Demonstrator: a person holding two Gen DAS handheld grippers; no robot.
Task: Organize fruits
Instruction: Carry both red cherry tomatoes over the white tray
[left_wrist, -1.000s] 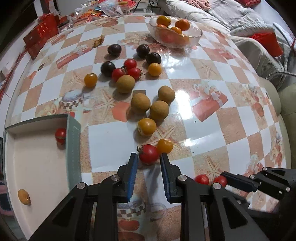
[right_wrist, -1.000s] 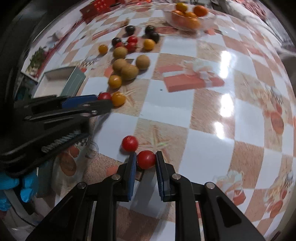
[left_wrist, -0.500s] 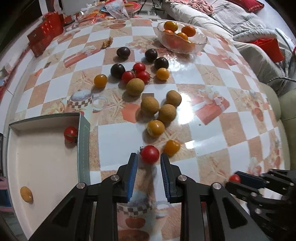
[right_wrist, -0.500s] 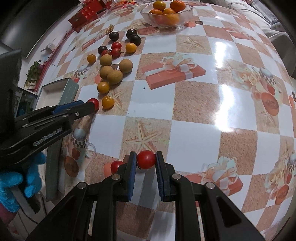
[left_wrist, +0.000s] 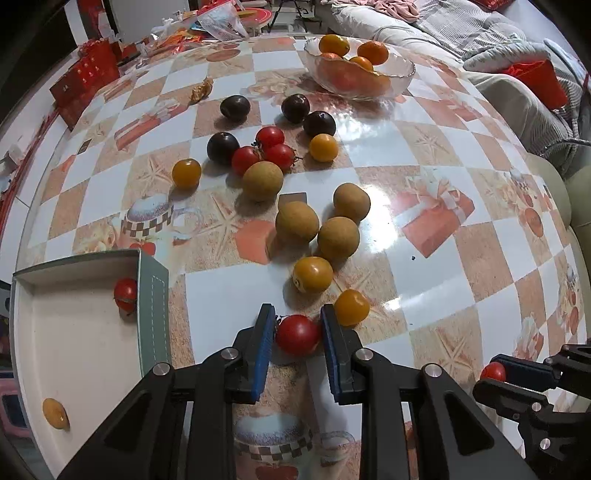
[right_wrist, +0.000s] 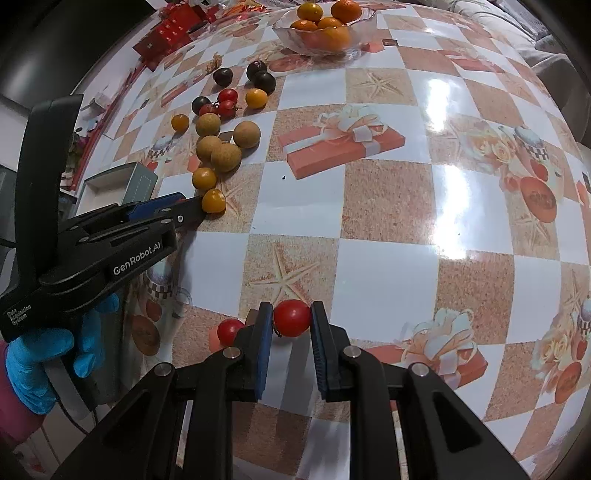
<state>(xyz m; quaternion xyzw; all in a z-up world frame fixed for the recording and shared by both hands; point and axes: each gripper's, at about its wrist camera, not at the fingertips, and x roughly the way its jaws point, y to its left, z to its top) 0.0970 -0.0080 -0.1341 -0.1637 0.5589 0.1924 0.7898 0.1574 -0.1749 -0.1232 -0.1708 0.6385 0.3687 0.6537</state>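
Observation:
My left gripper (left_wrist: 297, 334) is shut on a red cherry tomato (left_wrist: 298, 334), held above the table's near edge. My right gripper (right_wrist: 291, 321) is shut on another red cherry tomato (right_wrist: 291, 318); it also shows in the left wrist view (left_wrist: 493, 371). A third red tomato (right_wrist: 229, 330) lies on the table just left of the right gripper. Loose fruit lies in the middle: yellow tomatoes (left_wrist: 312, 274), brown longans (left_wrist: 296, 222), red tomatoes (left_wrist: 270, 136) and dark plums (left_wrist: 222, 147). A white box (left_wrist: 152, 295) at the left holds a red tomato (left_wrist: 125, 293) and a yellow one (left_wrist: 55, 412).
A glass bowl (left_wrist: 400, 75) of oranges stands at the far side. Red gift boxes (left_wrist: 86, 83) and packets sit at the far left edge. A sofa (left_wrist: 517, 92) borders the table on the right. The left gripper (right_wrist: 166, 210) shows in the right wrist view, held by a blue-gloved hand (right_wrist: 33, 354).
Both grippers have closed on their red tomatoes and lifted them off the table. The right gripper has pulled back, leaving the other red tomato on the table.

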